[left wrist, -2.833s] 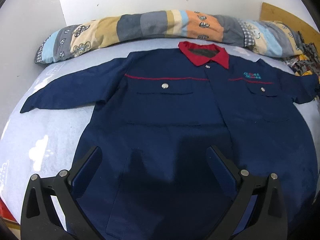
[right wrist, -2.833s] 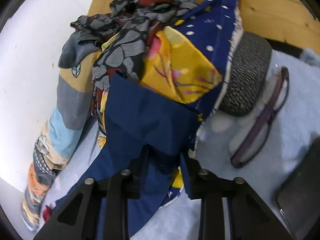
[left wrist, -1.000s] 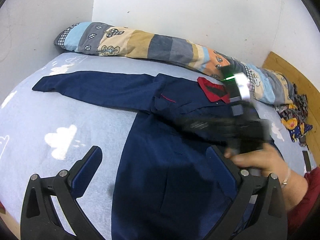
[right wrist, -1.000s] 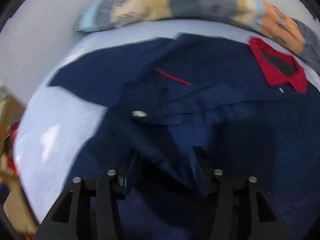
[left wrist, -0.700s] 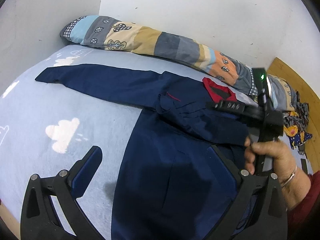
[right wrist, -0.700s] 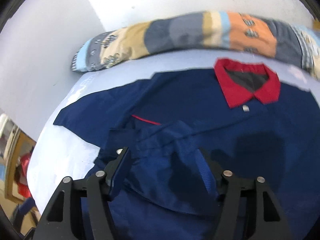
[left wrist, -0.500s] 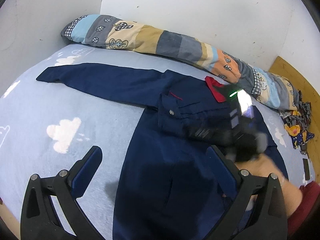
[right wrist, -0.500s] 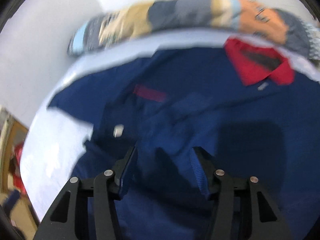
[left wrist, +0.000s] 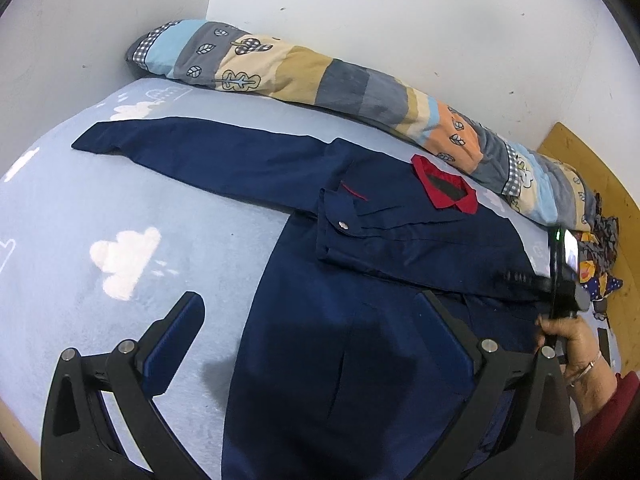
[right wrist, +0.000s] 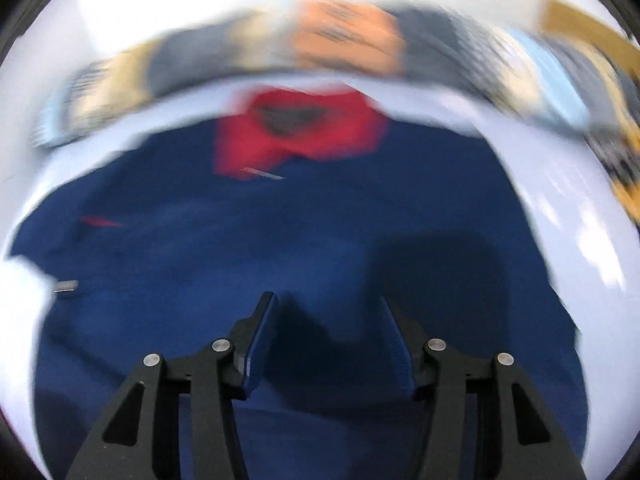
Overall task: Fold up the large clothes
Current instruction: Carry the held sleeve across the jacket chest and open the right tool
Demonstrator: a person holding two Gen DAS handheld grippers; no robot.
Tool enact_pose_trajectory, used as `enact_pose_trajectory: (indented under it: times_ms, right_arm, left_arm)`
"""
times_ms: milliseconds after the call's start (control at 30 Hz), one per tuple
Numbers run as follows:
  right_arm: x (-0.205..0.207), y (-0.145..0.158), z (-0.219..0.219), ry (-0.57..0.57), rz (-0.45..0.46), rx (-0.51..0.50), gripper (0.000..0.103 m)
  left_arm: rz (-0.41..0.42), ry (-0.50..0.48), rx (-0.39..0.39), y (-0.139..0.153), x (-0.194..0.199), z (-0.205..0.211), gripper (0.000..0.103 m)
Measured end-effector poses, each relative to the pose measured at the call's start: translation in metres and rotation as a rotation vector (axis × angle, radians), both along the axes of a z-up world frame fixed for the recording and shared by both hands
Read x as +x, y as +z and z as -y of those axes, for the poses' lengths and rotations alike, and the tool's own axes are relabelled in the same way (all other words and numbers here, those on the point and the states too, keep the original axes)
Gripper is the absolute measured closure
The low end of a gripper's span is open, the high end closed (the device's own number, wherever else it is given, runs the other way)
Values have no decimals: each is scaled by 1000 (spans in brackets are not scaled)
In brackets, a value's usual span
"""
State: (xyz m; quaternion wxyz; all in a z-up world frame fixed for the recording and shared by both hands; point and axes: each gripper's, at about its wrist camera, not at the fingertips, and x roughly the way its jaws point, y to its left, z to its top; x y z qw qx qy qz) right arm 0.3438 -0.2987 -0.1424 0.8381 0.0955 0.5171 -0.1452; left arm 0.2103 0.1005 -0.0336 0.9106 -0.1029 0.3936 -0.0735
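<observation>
Left wrist view: the navy work jacket with a red collar (left wrist: 400, 264) lies flat on the pale blue cloud-print bedsheet (left wrist: 120, 216), collar toward the striped patchwork bolster (left wrist: 320, 80), hem toward the camera; one sleeve folded across its chest, the other stretched out. The left gripper (left wrist: 312, 320) hovers spread, empty.

Right wrist view, blurred: the right gripper (right wrist: 328, 320) has just been opening, nothing between its jaws, over the jacket.

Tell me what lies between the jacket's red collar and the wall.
In the left wrist view, a strip of bare sheet, then the long patchwork pillow, lie between the red collar and the wall.

Navy jacket (left wrist: 360, 320) (one sleeve folded across) beneath spread left tool (left wrist: 316, 320)
</observation>
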Motion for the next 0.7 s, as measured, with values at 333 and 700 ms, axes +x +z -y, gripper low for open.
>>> enact_pose_trajectory:
  times_ms: [333,700]
  right_arm:
    - [-94,54,7,169,81,118,26]
    - [-127,24,-12,208,-32,91,33]
  left_arm:
    - [-26,2,23,-6,2,7,0]
    - [-64,9,86,-20,6,23,0]
